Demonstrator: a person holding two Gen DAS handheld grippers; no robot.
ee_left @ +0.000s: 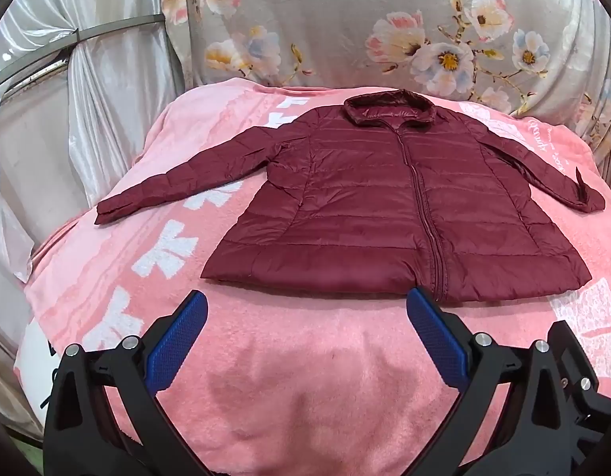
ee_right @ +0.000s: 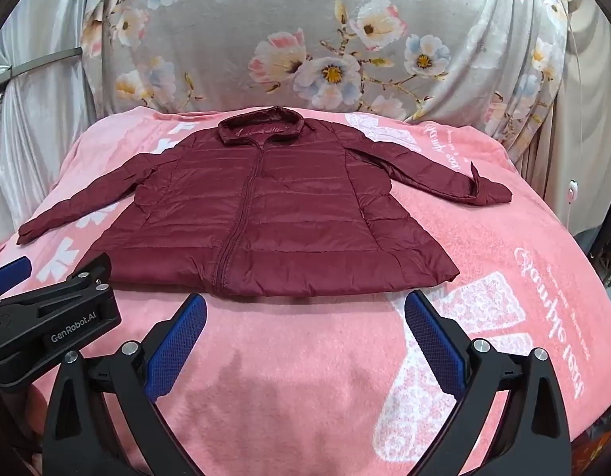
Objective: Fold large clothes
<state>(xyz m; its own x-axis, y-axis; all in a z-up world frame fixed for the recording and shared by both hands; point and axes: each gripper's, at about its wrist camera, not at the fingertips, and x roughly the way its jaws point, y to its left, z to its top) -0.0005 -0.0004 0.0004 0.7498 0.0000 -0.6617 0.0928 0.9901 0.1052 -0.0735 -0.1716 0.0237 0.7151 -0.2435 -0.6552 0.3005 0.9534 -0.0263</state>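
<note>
A dark red quilted jacket (ee_left: 368, 202) (ee_right: 265, 214) lies flat and zipped on a pink blanket (ee_left: 297, 377) (ee_right: 305, 377), collar far, hem near, both sleeves spread out to the sides. My left gripper (ee_left: 305, 305) hovers open just short of the hem, its blue pads wide apart, the right pad near the zipper's lower end. My right gripper (ee_right: 305, 309) is also open in front of the hem, with only blanket between its pads. The left gripper's black body (ee_right: 51, 317) shows at the lower left of the right wrist view.
A grey floral cloth (ee_left: 384, 31) (ee_right: 305, 31) hangs behind the blanket. Shiny white drapery (ee_left: 87, 79) covers the left side. A white cable with a small switch (ee_right: 571, 190) hangs at the right edge. The blanket falls away at its left and right sides.
</note>
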